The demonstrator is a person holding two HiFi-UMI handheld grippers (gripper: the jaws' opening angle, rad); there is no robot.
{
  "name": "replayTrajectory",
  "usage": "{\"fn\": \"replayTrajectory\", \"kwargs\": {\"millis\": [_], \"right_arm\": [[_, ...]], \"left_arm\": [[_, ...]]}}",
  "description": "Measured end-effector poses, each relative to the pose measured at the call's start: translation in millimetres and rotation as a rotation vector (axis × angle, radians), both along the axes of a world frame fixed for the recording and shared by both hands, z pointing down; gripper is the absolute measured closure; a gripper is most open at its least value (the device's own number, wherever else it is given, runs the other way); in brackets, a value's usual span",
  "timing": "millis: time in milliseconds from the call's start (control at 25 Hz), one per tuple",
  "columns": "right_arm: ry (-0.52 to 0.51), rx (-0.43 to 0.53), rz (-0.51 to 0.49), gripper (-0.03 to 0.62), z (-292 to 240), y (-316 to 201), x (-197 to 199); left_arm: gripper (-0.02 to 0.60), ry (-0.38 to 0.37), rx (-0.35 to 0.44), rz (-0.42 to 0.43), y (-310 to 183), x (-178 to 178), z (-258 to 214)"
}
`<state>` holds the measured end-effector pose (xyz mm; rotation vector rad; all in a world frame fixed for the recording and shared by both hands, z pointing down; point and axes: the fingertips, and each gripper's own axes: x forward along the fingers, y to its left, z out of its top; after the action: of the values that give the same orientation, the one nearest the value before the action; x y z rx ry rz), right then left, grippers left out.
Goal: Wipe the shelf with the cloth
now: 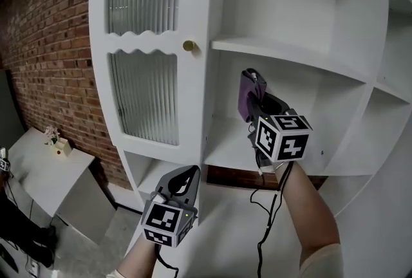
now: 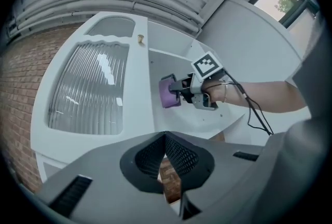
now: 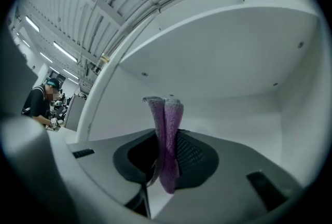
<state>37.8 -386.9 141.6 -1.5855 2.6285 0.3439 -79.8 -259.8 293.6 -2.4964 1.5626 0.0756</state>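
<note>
A purple cloth point(image 1: 247, 95) is clamped in my right gripper point(image 1: 255, 103), which is raised inside the white shelf unit's middle compartment, above the lower shelf board point(image 1: 232, 148). In the right gripper view the cloth point(image 3: 166, 140) stands folded between the shut jaws, under the upper shelf board point(image 3: 218, 57). The left gripper view shows the same cloth point(image 2: 168, 94) and right gripper point(image 2: 179, 88) from the side. My left gripper point(image 1: 187, 175) hangs low in front of the cabinet, jaws together and holding nothing point(image 2: 166, 137).
The white cabinet has a ribbed-glass door point(image 1: 145, 93) with a brass knob point(image 1: 188, 46) left of the open shelves. A brick wall point(image 1: 45, 45) and a small white table point(image 1: 45, 167) lie to the left. A person point(image 3: 44, 101) stands far off.
</note>
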Motion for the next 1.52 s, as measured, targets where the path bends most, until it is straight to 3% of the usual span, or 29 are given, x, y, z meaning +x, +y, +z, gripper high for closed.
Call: {"fn": "replayTrajectory", "kwargs": {"millis": [440,720,1080,1520], "right_arm": [[0.072,0.053,0.04,0.519,-41.5,-99.0,-60.7],[0.107,0.111,0.126,0.517,-44.7,-135.2,-65.2],[0.168,0.106,0.246,0.516,-45.9,-149.5,-9.8],[0.159,0.088,0.428,0.513,-53.0,-144.0,104.8]], "left_arm": [[0.575,0.02,0.001,-0.024,-29.3,-20.1,3.0],[0.575,0.018,0.007,-0.035,-36.6,-27.7,-2.7],[0.575,0.004,0.002,-0.008,-39.0,-4.6,-2.3],[0.575,-0.002,-0.03,0.04,-41.3,30.0,6.2]]}}
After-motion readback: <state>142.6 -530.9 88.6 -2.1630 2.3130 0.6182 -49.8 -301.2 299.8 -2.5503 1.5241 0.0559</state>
